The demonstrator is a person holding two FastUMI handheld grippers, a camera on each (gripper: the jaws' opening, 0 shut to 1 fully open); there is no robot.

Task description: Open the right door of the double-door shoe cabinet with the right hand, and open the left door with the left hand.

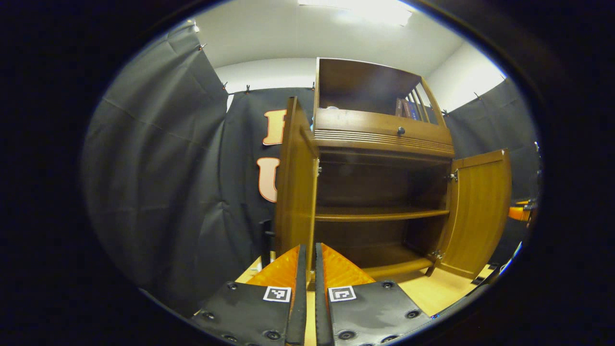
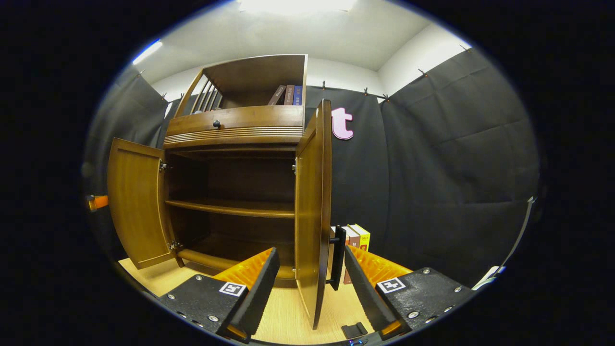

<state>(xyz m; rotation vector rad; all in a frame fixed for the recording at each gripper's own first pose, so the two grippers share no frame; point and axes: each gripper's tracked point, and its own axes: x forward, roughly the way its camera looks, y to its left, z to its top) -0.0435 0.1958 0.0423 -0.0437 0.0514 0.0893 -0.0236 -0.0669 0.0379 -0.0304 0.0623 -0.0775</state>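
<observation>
Shoe cabinet [image 2: 235,158] standing wide open, both doors swung out. Right door [image 2: 313,206] edge-on between released right jaws [image 2: 307,262], straddled, not pinched. Left door [image 1: 294,178] just ahead of near-closed left jaws [image 1: 310,259], apparently gripping nothing.

A staged recording booth, not a lived-in home. Black cloth walls [image 2: 447,158] clipped along the top edge, white room walls and ceiling [image 1: 298,33] above, a bright ceiling light [image 2: 293,5] at 12 o'clock. At centre, a wooden shoe cabinet [image 2: 235,125] on a pale wood floor [image 2: 283,312], books [image 2: 287,95] on top, more books [image 2: 358,236] at 5 o'clock.
</observation>
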